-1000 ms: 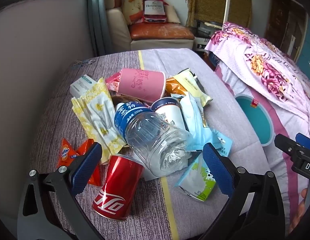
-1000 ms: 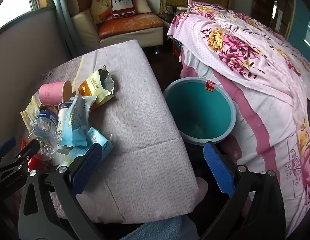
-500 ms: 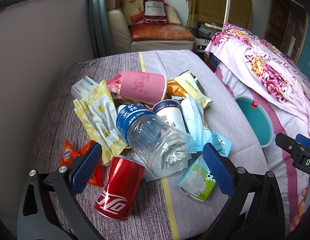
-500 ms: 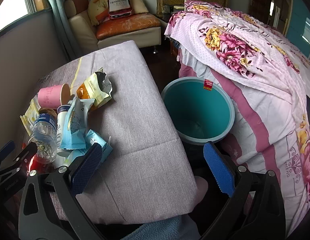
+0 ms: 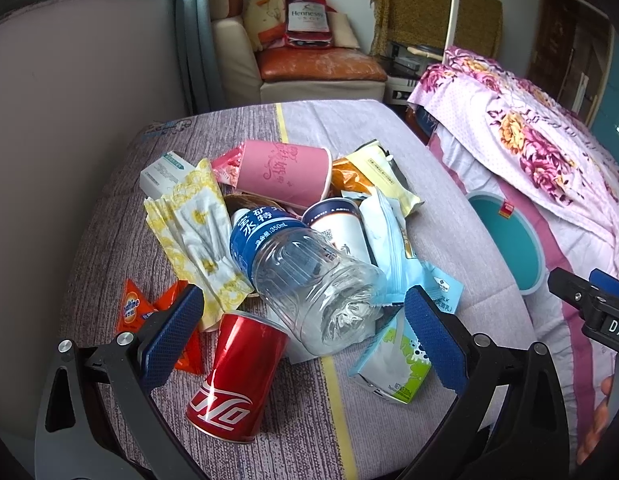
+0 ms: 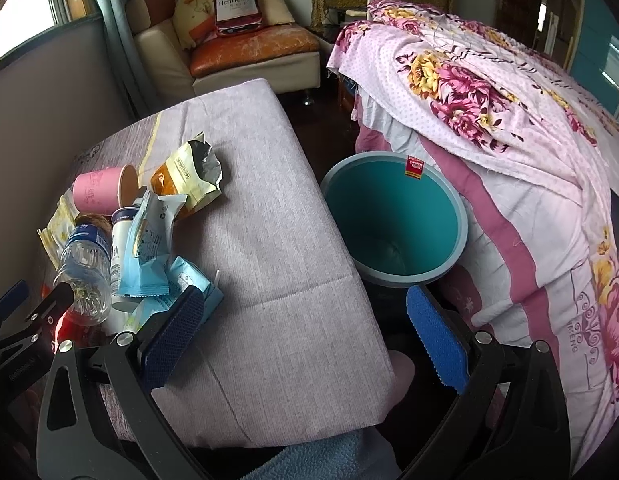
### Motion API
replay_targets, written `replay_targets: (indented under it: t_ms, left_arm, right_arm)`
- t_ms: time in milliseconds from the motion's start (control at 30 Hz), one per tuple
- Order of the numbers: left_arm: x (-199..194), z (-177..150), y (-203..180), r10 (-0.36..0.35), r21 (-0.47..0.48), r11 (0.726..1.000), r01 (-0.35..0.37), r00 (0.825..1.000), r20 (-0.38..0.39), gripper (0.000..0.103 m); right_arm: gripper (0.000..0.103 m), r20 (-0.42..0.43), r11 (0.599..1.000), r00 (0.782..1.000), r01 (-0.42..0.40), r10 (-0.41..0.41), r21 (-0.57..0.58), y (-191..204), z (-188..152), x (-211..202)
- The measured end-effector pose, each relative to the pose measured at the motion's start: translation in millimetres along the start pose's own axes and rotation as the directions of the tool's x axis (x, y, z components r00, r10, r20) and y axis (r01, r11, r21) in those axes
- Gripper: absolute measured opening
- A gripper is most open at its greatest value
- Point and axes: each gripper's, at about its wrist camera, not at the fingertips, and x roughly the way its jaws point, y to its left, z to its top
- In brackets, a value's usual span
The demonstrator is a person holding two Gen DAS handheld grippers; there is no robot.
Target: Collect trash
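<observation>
My left gripper (image 5: 301,320) has its jaws wide apart, and the clear water bottle (image 5: 309,280) and the red can (image 5: 237,380) lie directly before them, touching each other. The milk carton (image 5: 393,364) sits close to the right finger. The table cloth (image 6: 277,240) between the pile and the teal bin (image 6: 393,216) is bare. The flowered blanket (image 6: 489,92) hangs beside the bin's far rim.

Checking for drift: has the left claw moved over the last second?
Yes. The left claw backed slightly away: the red can sits higher against its fingers; the pile itself lies unchanged.
</observation>
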Motion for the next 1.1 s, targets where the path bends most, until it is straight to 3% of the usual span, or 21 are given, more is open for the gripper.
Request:
replay_targets:
  t_ms: [1100]
  left_arm:
    - [2.0, -1.7, -0.1, 0.000, -0.001, 1.000, 0.000, 1.000, -0.001, 0.100]
  right_arm:
    - [0.097, -0.024, 1.000, 1.000, 0.000, 0.000, 0.003, -2.1, -2.7, 9.3]
